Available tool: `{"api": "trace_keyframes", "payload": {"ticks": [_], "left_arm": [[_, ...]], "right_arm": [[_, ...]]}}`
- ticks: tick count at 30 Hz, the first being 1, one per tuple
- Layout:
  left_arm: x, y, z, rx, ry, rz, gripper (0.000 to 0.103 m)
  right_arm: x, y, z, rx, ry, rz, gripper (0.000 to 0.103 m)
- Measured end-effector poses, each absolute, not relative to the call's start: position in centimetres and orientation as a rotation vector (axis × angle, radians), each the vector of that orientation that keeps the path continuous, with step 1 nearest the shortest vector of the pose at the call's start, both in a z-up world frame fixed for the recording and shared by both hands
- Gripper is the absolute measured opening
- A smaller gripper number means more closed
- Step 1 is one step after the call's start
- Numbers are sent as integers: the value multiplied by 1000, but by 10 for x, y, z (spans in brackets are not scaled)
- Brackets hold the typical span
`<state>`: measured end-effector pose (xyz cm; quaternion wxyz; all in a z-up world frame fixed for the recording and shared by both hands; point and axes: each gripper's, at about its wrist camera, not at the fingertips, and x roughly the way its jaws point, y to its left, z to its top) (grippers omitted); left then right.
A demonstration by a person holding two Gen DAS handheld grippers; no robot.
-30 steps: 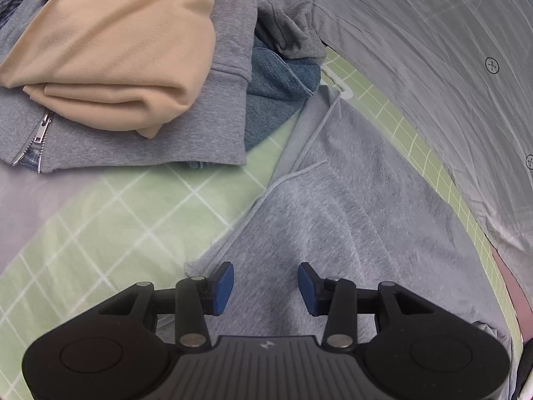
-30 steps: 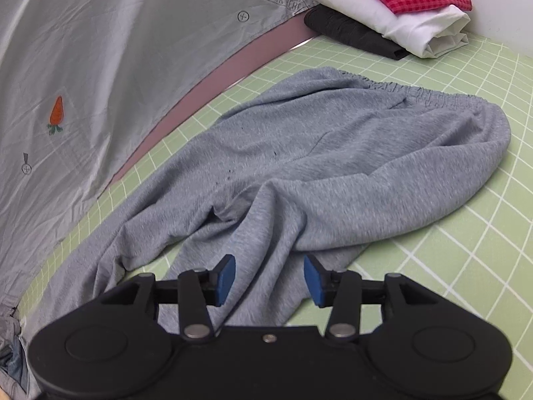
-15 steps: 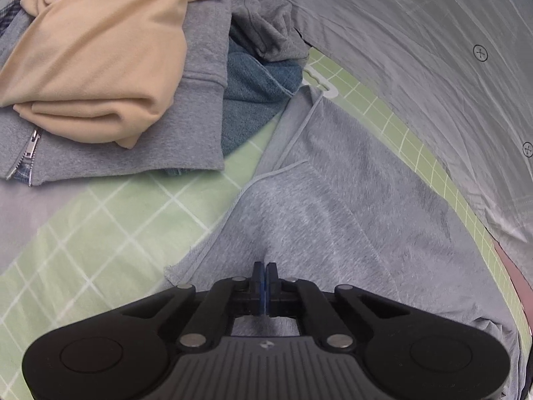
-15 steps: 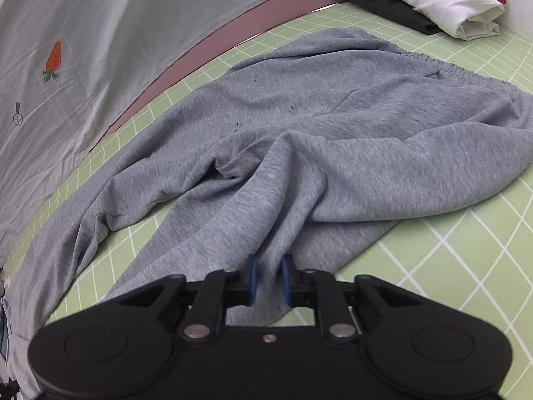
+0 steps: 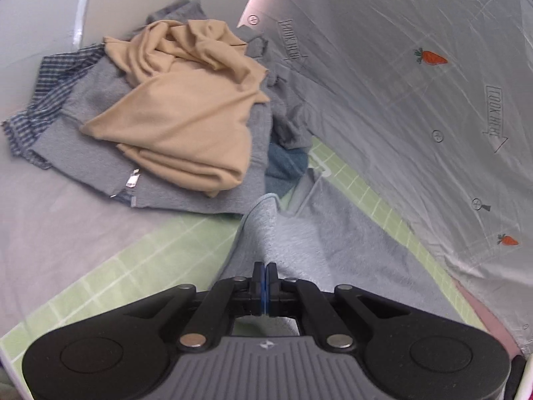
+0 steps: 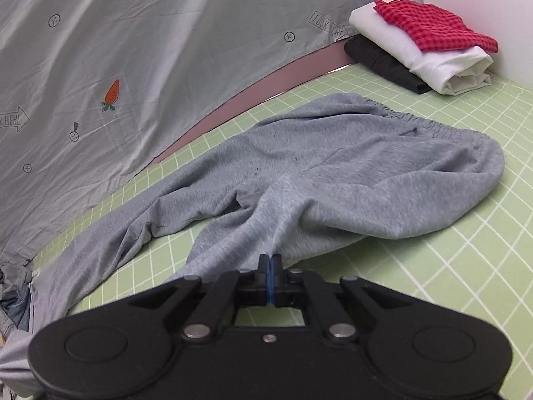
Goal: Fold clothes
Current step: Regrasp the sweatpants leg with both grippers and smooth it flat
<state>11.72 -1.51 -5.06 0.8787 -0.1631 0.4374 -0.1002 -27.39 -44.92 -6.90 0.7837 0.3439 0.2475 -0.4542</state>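
Pinched tight, the left gripper [image 5: 265,271] has its blue pads pressed together on a ridge of the grey sweatpants [image 5: 319,243], and the cloth rises in a raised fold from the fingertips toward the far end of the leg. That leg lies along the green grid mat [image 5: 140,253], near the mat's edge where a grey printed sheet [image 5: 416,93] with small carrots hangs. Beyond the leg's end sits a heap of unfolded clothes: a beige garment [image 5: 186,113] on top of a grey zip jacket [image 5: 206,193], with a striped blue piece [image 5: 50,93] at the heap's far left and a bit of denim [image 5: 286,166] touching the pant leg.

From the right wrist, the right gripper [image 6: 269,265] is likewise clamped shut on the grey sweatpants [image 6: 349,173], gripping a bunched fold near the crotch. The elastic waistband points toward the mat's far corner, where a folded stack rests: a red checked cloth [image 6: 433,26] on a white garment [image 6: 426,56] on a black one [image 6: 379,60]. One leg trails left along the green grid mat [image 6: 466,266] beside the grey printed sheet [image 6: 133,50].
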Motion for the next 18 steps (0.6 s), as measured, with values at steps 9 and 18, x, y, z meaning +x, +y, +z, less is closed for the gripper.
{"api": "trace_keyframes", "payload": {"ticks": [9,18], "left_arm": [[70,35,-102,-253,1087,-31,0],[73,36,-89,-266,1062,-37,24]], "right_arm": [[-310,-416,-112,734,728,-953,0],[-300,-409,-96,634,738,-963,33]]}}
